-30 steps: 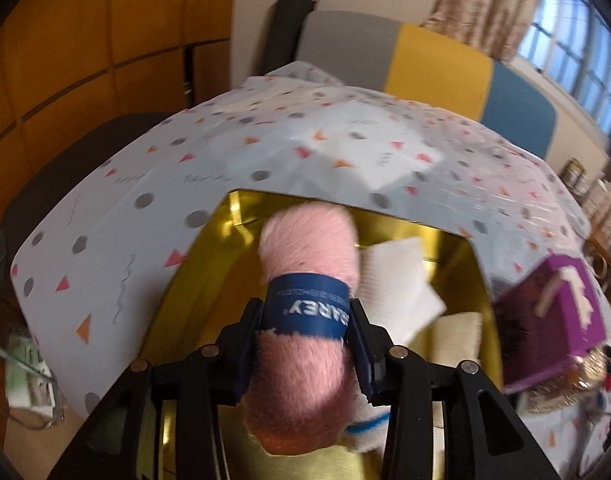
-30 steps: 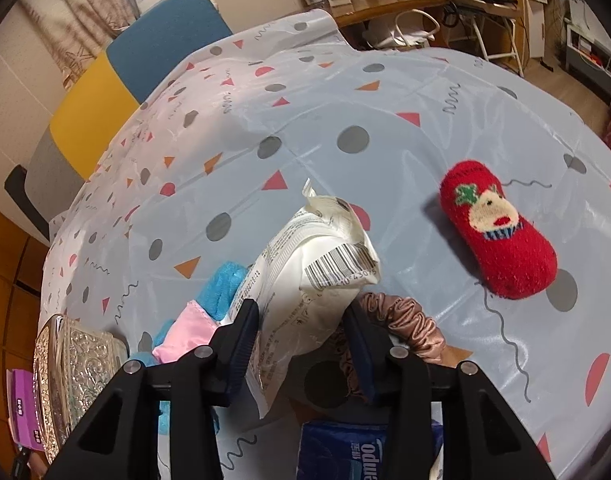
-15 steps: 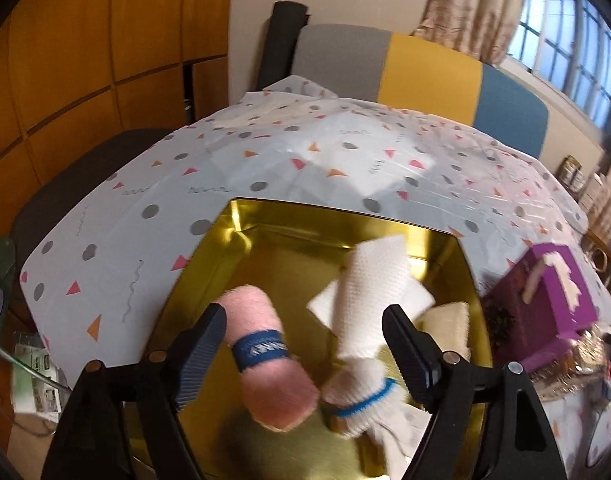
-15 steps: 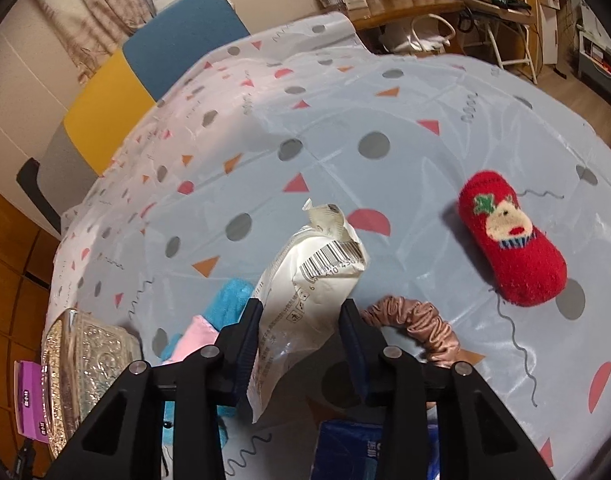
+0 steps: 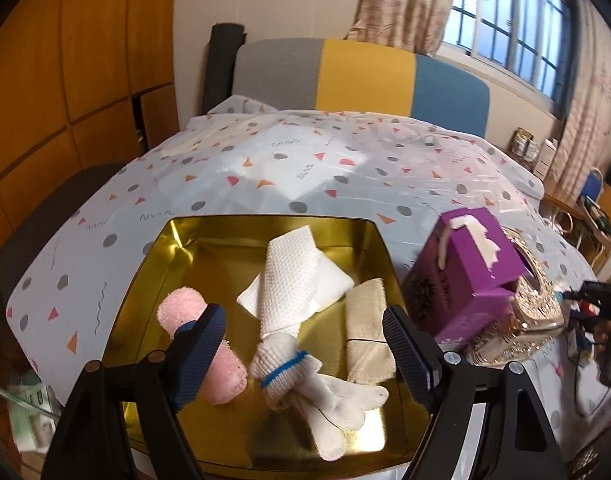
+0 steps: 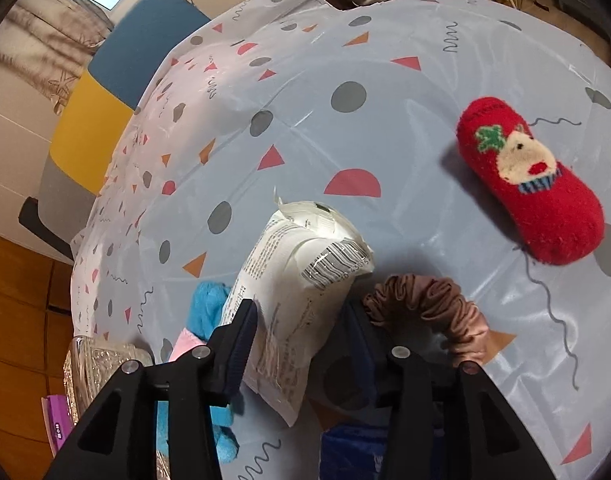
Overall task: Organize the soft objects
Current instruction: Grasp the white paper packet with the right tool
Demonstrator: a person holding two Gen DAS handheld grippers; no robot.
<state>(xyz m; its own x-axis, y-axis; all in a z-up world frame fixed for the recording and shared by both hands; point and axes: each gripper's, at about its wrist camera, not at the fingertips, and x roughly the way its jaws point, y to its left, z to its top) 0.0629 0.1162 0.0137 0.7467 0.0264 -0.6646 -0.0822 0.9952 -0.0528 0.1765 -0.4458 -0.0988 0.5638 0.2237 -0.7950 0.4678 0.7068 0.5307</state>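
Note:
In the left wrist view my left gripper [image 5: 303, 344] is open and empty above a gold tray [image 5: 177, 236]. In the tray lie a pink fuzzy sock roll [image 5: 181, 308], a white cloth [image 5: 293, 276], a white glove with a blue band [image 5: 305, 376] and a beige folded cloth [image 5: 367, 320]. In the right wrist view my right gripper [image 6: 301, 344] is shut on a white plastic packet [image 6: 301, 272], held above the table. A brown scrunchie [image 6: 429, 304], a red Christmas sock [image 6: 529, 184] and blue and pink cloths [image 6: 205, 312] lie on the tablecloth.
A purple tissue box [image 5: 469, 276] stands right of the tray beside an ornate silver lid [image 5: 533, 320], which also shows in the right wrist view [image 6: 101, 364]. A dark blue pack [image 6: 353, 452] lies under the right gripper. A grey, yellow and blue bench [image 5: 357, 76] stands behind the table.
My left gripper opened, let the pink sock roll drop into the gold tray, and drew back and up. My right gripper still holds the white packet, shifted slightly.

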